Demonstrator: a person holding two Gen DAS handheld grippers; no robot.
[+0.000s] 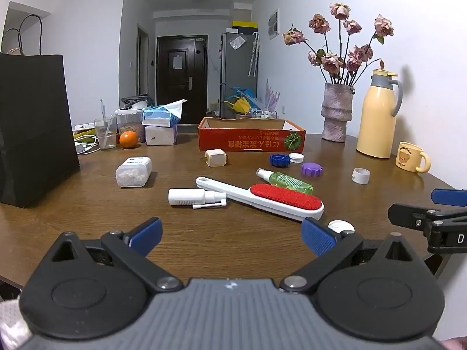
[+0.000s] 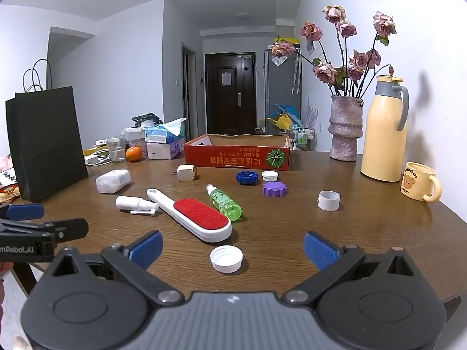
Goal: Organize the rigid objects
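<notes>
I hold my left claw point(image 1: 230, 237) and right claw point(image 2: 232, 250) over the near edge of the table point(image 2: 292, 233), both spread wide and empty. A white cap point(image 2: 226, 259) lies just ahead of my right claw. Mid-table lie the lint brush point(image 2: 192, 217), touching the green spray bottle point(image 2: 224, 202), and a white spray bottle point(image 2: 134, 203). The red cardboard box point(image 2: 236, 157) sits at the far edge.

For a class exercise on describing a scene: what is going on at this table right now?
A person holds two grippers over a wooden table, both open and empty. The left gripper faces the lint brush and a white spray bottle; the right gripper faces a white cap. Nothing is picked up yet; the loose items lie before the red cardboard box.
</notes>
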